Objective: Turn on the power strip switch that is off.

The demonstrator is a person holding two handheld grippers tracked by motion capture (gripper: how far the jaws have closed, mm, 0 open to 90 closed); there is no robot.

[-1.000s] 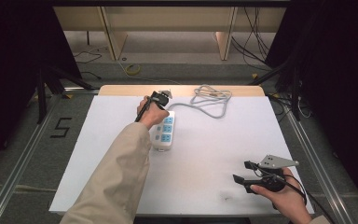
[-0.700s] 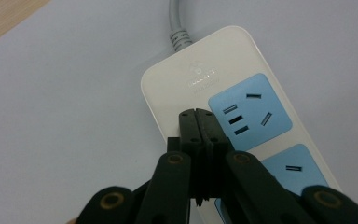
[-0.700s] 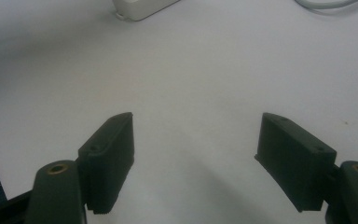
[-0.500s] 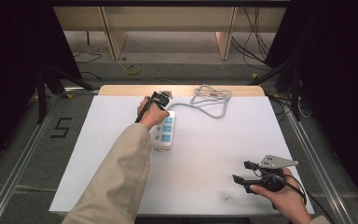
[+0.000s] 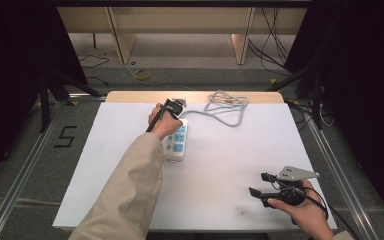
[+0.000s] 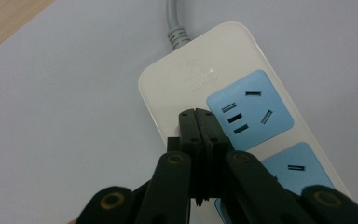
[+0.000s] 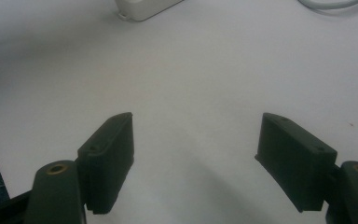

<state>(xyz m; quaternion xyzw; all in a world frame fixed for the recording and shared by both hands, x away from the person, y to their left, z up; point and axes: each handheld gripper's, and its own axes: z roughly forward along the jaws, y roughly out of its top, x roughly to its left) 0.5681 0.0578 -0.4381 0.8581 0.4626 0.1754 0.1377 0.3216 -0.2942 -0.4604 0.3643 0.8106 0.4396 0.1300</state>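
Note:
A white power strip (image 5: 178, 144) with blue sockets lies on the white table, and its grey cable (image 5: 227, 105) coils toward the far edge. My left gripper (image 5: 176, 119) is shut with nothing between the jaws. In the left gripper view its tips (image 6: 196, 115) rest on the strip's white top (image 6: 191, 74), beside the first blue socket (image 6: 249, 109) and near the cable end (image 6: 175, 28). What lies under the tips is hidden. My right gripper (image 5: 258, 183) stands open low over bare table at the near right, its jaws (image 7: 198, 126) wide apart and empty.
The white table sheet (image 5: 240, 150) has a wooden strip (image 5: 195, 96) along its far edge. The power strip's near end (image 7: 144, 7) and a bit of cable (image 7: 331, 3) lie far off in the right gripper view. A "5" (image 5: 66, 136) marks the floor at left.

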